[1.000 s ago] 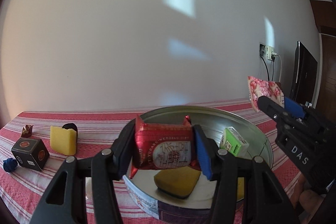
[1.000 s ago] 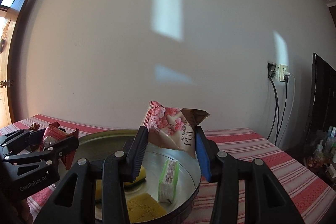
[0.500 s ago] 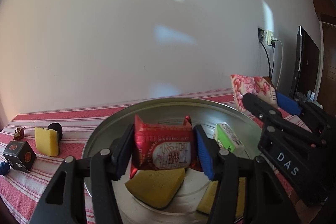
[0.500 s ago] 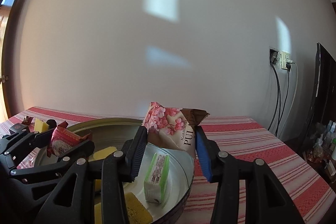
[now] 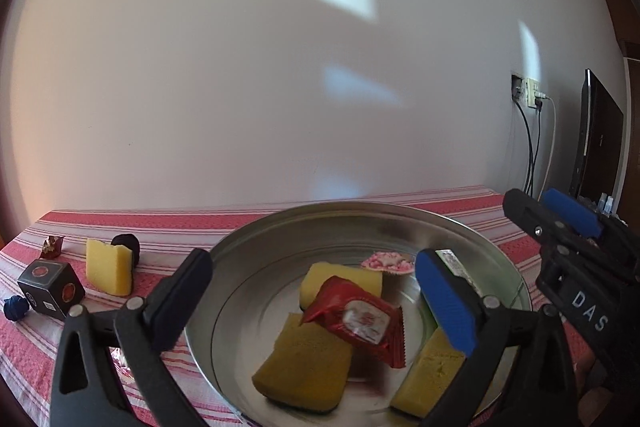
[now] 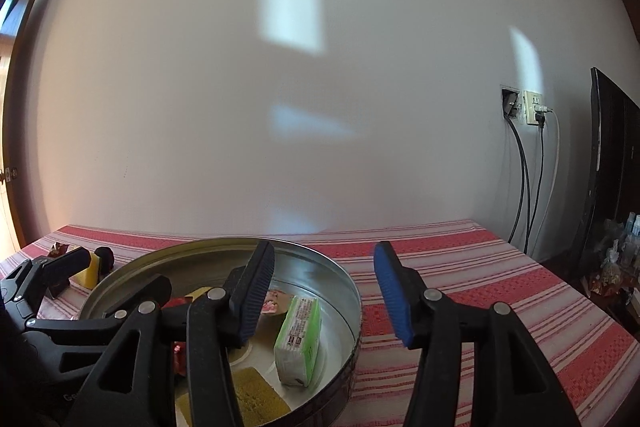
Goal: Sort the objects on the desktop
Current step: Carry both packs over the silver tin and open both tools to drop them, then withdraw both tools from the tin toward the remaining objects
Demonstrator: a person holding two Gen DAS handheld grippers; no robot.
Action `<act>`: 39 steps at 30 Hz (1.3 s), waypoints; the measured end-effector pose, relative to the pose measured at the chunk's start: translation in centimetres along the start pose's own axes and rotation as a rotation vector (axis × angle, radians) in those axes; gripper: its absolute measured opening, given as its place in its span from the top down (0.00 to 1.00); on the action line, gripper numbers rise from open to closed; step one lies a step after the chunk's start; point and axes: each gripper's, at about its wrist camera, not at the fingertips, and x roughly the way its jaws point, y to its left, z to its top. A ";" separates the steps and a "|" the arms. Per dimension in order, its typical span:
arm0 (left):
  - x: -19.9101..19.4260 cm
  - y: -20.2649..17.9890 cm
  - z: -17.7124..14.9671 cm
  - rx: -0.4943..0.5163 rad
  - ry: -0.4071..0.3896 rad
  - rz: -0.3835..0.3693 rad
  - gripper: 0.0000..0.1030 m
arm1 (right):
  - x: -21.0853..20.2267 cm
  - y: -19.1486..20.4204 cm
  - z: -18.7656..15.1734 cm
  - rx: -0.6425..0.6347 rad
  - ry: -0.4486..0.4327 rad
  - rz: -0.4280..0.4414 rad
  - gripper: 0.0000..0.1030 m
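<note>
Left gripper [image 5: 316, 301]: jaws are being opened wide, nothing pressed between them. Right gripper [image 6: 324, 295]: jaws likewise being opened, gap empty. The red packet [image 5: 358, 319] is lying tilted on the sponges [image 5: 304, 363] inside the tin [image 5: 256, 247]; the pink packet [image 5: 387, 262] is lying farther back. Still being left on the cloth [image 5: 168, 227]: a yellow sponge [image 5: 109, 267] and a black cube [image 5: 50, 287]. Sponge judged light and squashy, best taken across its flat faces; cube judged stiff, possibly slippery.
</note>
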 end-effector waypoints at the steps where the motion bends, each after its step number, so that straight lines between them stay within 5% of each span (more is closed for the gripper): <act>1: 0.1 -0.1 0.0 0.002 0.005 -0.002 0.00 | -0.2 -0.1 0.0 0.008 -0.006 -0.002 0.41; 20: -1.2 0.0 -0.3 0.000 -0.032 -0.022 0.00 | -1.0 0.2 0.3 0.032 -0.035 -0.024 0.40; 39: -2.1 6.2 -1.3 -0.048 -0.028 0.121 0.00 | -3.4 3.1 0.2 0.066 -0.080 0.002 0.39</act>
